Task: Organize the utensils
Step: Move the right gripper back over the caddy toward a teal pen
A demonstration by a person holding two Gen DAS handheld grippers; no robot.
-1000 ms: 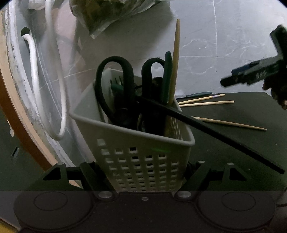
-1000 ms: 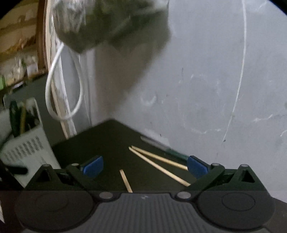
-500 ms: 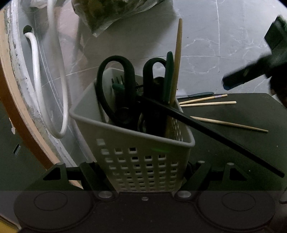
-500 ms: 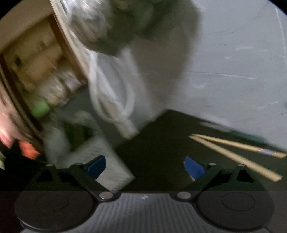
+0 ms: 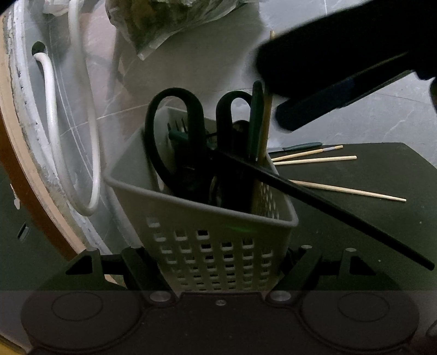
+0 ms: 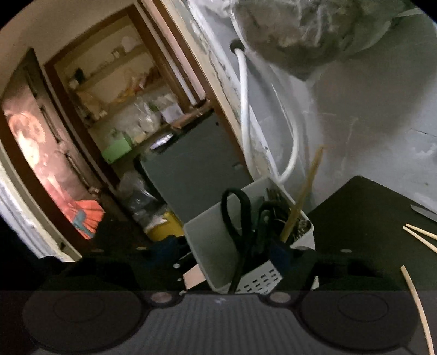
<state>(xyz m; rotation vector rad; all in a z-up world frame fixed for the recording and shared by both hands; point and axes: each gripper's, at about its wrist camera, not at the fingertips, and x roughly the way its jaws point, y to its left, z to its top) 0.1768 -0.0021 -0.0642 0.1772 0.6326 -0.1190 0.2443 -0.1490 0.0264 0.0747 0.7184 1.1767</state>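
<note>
My left gripper (image 5: 218, 256) is shut on a white perforated basket (image 5: 207, 245), which stands on the dark table. The basket holds black scissors (image 5: 174, 131), a green-handled utensil (image 5: 256, 114), an upright wooden chopstick (image 5: 266, 123) and a black chopstick (image 5: 327, 207) leaning out to the right. My right gripper (image 6: 225, 250) hovers over the basket (image 6: 202, 245) with its jaws closing. The scissors (image 6: 237, 218) stand between its blue pads (image 6: 281, 251); no contact shows. In the left wrist view it is the dark shape (image 5: 327, 101) at the upper right.
Several wooden chopsticks (image 5: 314, 159) and a green-handled knife (image 5: 300, 147) lie on the table (image 5: 368, 224) to the right of the basket. A white hose loop (image 5: 90, 136) and a hanging plastic bag (image 5: 169, 21) are at the wall behind. A doorway with shelves (image 6: 123, 109) opens to the left.
My right gripper has swung left from the loose chopsticks to above the basket, and its jaws have narrowed. The left gripper and the basket have stayed put.
</note>
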